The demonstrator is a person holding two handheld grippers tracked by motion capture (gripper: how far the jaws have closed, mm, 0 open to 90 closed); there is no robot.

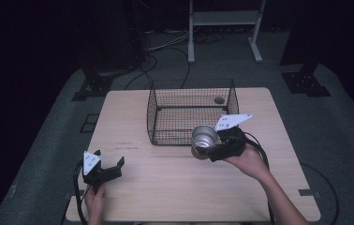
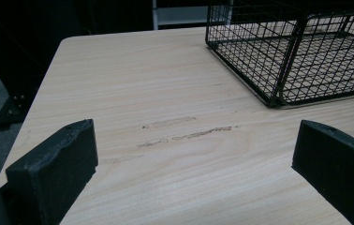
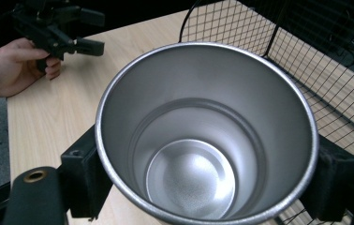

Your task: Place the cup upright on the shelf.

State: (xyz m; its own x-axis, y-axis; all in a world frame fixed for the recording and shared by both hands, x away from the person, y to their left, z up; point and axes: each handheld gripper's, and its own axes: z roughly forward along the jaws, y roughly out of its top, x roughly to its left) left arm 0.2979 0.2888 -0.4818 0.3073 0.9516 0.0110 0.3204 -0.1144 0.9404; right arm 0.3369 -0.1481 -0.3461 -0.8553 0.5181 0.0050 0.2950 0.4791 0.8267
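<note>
A bare steel cup (image 1: 203, 140) hangs above the table just in front of the black wire basket (image 1: 152, 105), with my right gripper (image 1: 214, 149) shut on its body. In the right gripper view the cup (image 3: 203, 140) is empty, its mouth faces the camera, and a black pad presses on each side of it. My left gripper (image 1: 108, 165) rests low at the table's near left corner, held by a hand, its jaws wide apart. In the left gripper view nothing but bare wood lies between them, and the basket (image 2: 278, 84) stands ahead to the right.
The light wooden table (image 1: 175, 197) has scuff marks (image 2: 184, 133) near its middle. A white metal frame (image 1: 224, 18) stands on the floor behind the table. Cables trail across the dark floor. The basket holds nothing.
</note>
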